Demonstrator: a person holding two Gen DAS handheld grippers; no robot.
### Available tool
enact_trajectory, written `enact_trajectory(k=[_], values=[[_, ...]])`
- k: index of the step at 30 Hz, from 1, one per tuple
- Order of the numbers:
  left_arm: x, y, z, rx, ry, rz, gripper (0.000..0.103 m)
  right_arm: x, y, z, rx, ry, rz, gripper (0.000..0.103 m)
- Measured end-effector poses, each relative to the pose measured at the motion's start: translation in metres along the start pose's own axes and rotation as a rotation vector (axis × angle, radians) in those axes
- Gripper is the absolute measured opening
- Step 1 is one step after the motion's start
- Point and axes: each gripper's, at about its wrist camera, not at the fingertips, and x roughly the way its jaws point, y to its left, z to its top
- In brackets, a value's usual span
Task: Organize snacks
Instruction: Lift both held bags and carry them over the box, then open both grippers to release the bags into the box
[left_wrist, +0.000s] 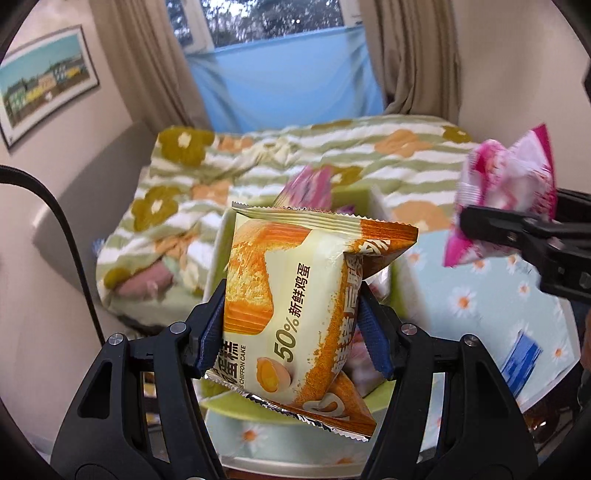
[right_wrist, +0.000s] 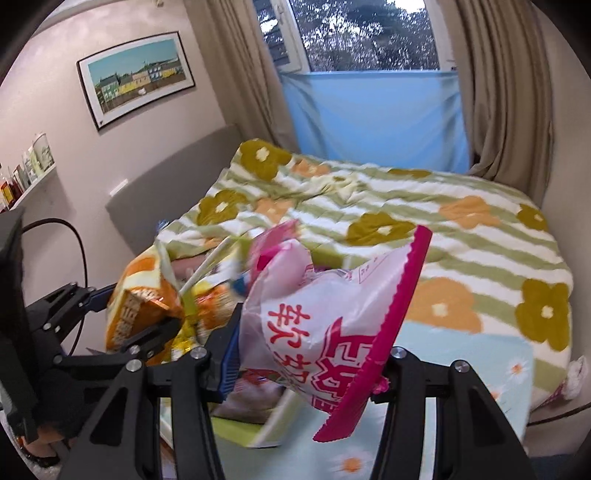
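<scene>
Both packets were lifted clear of the green tray (left_wrist: 376, 206), probably to be sorted into separate places. The left gripper (left_wrist: 295, 328) clamped the orange chiffon cake packet (left_wrist: 291, 302) by its sides, above the tray's near edge. The right gripper (right_wrist: 306, 354), nearly closed, pinched the pink snack bag (right_wrist: 325, 332); the blurred tray contents could not be made out.

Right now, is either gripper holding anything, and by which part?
Both hold snacks. The left gripper clamps the orange chiffon cake packet across its middle. The right gripper pinches the pink-and-white snack bag across its lower body.
</scene>
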Motion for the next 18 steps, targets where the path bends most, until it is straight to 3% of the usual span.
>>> enact_trajectory(k=[8, 9, 10, 13, 18], values=[[0.053, 0.033, -0.026, -0.032, 0.105, -0.060, 0.065, 0.035, 0.033, -0.033, 0.059, 0.092, -0.033, 0.048], [0.056, 0.034, -0.027, -0.037, 0.106, -0.066, 0.080, 0.038, 0.034, -0.036, 0.068, 0.104, -0.035, 0.048], [0.056, 0.036, -0.028, -0.038, 0.105, -0.061, 0.102, 0.041, 0.034, -0.037, 0.076, 0.114, -0.038, 0.048], [0.049, 0.040, -0.030, -0.036, 0.067, -0.046, 0.102, 0.047, 0.030, -0.042, 0.098, 0.147, -0.051, 0.050], [0.040, 0.050, -0.037, -0.056, 0.086, -0.039, 0.102, 0.051, 0.027, -0.042, 0.105, 0.164, -0.049, 0.050]])
